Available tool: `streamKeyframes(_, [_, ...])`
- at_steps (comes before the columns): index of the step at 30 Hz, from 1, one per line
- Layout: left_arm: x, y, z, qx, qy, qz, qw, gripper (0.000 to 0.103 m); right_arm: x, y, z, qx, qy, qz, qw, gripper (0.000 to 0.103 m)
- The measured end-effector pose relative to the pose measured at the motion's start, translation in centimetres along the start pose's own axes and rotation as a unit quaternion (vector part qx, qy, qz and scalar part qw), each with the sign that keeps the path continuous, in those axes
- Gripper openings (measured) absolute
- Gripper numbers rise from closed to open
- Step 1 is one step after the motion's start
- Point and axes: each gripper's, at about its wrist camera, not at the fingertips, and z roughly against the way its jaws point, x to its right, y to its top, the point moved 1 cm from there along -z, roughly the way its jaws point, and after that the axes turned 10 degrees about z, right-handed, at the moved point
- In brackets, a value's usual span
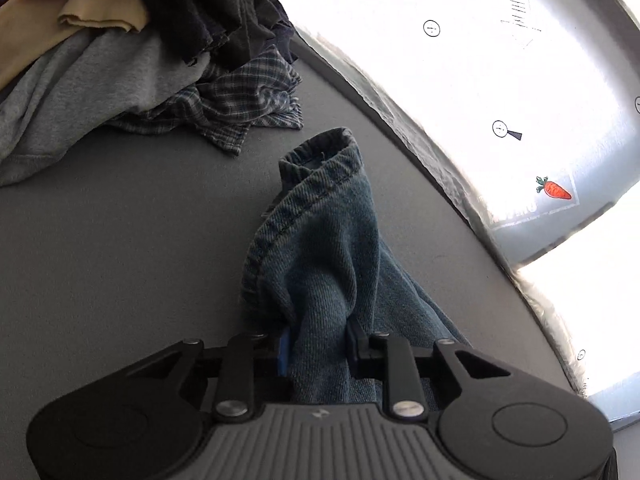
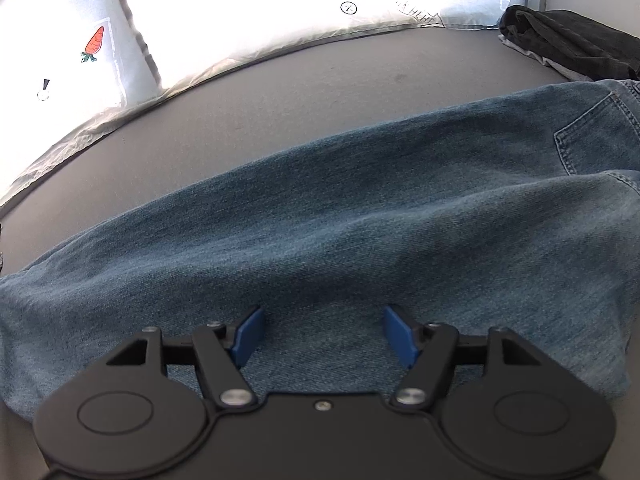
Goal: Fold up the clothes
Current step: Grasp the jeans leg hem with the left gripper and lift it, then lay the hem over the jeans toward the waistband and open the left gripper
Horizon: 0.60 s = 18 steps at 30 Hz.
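Note:
A pair of blue jeans lies on the grey table. In the left wrist view my left gripper (image 1: 318,344) is shut on the hem end of a jeans leg (image 1: 320,248), bunched and raised between the blue pads. In the right wrist view the jeans (image 2: 340,216) stretch flat across the table, back pocket (image 2: 592,140) at the right. My right gripper (image 2: 323,334) is open, its blue pads (image 2: 248,334) spread just above the denim, holding nothing.
A heap of unfolded clothes (image 1: 120,52) (grey, tan, dark, plaid) sits at the table's far left. A folded dark garment (image 2: 568,44) lies at the far right. A white printed sheet (image 2: 280,8) hangs beyond the table's (image 1: 120,220) far edge.

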Motion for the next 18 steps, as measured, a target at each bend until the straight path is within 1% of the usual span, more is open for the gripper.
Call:
streamKeyframes(2, [2.7,0.0,1.0,0.004,-0.031,-0.052,0.9982,0.025,0.5,0.0,0.1,0.005,0.008,-0.015,1.000,0.065])
streamKeyframes(3, [4.3,-0.2,1.6,0.007,-0.049,-0.082,0.9954,0.025,0.7,0.0,0.2,0.007,0.012,-0.023,1.000,0.064])
streamKeyframes(5, [7.9,-1.2,2.9,0.007,-0.088,-0.146,0.9854,0.025,1.3,-0.1,0.4,0.011,0.021,-0.042,0.999,0.062])
streamKeyframes(6, [9.8,-2.0,3.6,0.005,-0.110,-0.179,0.9776,0.024,1.6,-0.1,0.5,0.013,0.025,-0.053,0.998,0.061])
streamKeyframes(8, [13.5,-4.7,4.5,-0.011,-0.153,-0.252,0.9554,0.024,2.4,-0.3,0.9,0.017,0.032,-0.073,0.997,0.061])
streamKeyframes(10, [16.6,-8.5,4.8,-0.043,-0.186,-0.326,0.9257,0.025,3.4,-0.6,1.4,0.024,0.038,-0.094,0.995,0.060])
streamKeyframes(12, [18.4,-12.7,3.9,-0.089,-0.196,-0.379,0.9000,0.030,4.5,-0.8,1.9,0.031,0.036,-0.115,0.992,0.060])
streamKeyframes(13, [18.7,-14.9,2.7,-0.120,-0.188,-0.400,0.8889,0.032,5.0,-0.9,2.2,0.034,0.034,-0.125,0.991,0.060])
streamKeyframes(15, [18.5,-17.8,0.6,-0.180,-0.156,-0.420,0.8756,0.033,6.0,-1.1,2.7,0.039,0.026,-0.137,0.990,0.060])
streamKeyframes(16, [18.3,-18.5,0.2,-0.204,-0.147,-0.425,0.8694,0.033,6.4,-1.2,3.0,0.042,0.023,-0.140,0.989,0.061])
streamKeyframes(17, [18.0,-18.7,0.4,-0.215,-0.152,-0.424,0.8663,0.037,6.6,-1.3,3.4,0.045,0.021,-0.140,0.989,0.061])
streamKeyframes(18, [17.7,-18.6,0.9,-0.215,-0.165,-0.420,0.8662,0.042,6.8,-1.3,3.7,0.048,0.020,-0.141,0.989,0.061])
